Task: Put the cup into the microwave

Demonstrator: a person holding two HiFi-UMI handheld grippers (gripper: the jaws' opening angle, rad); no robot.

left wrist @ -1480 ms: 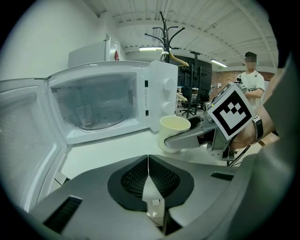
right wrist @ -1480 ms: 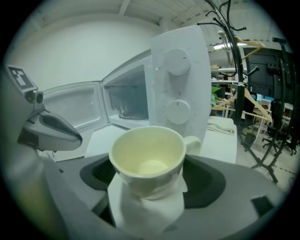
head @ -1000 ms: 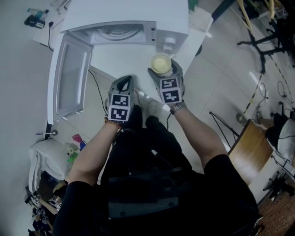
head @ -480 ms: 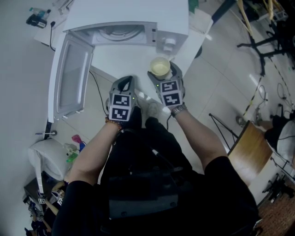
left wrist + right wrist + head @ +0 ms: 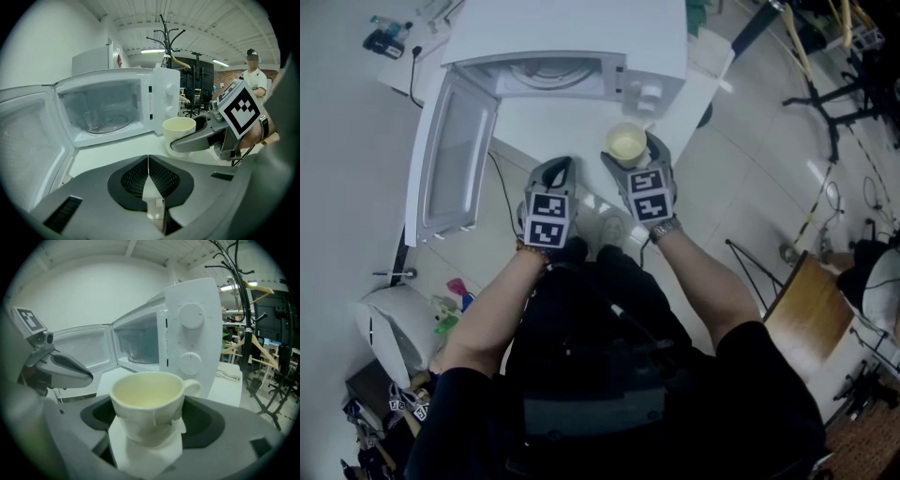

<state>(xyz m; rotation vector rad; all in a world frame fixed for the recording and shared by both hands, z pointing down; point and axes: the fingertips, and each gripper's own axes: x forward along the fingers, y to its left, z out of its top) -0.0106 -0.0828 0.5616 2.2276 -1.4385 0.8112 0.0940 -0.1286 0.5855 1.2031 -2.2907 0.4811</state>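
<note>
Cup (image 5: 147,401) is clamped upright in the right gripper (image 5: 630,157) jaws, near the worktop (image 5: 546,120) right edge, just in front of the open microwave (image 5: 572,37) dials. Left gripper (image 5: 148,159) is closed tight, holding nothing.

Pale tiled floor (image 5: 759,159), white wall (image 5: 93,287), black coat stand (image 5: 243,310), ceiling strip lights (image 5: 154,51)

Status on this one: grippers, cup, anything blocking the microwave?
Left gripper shut, empty. Right gripper shut on cream ceramic cup, upright, in front of control panel of white microwave. Door open wide; nothing between cup and opening.
</note>
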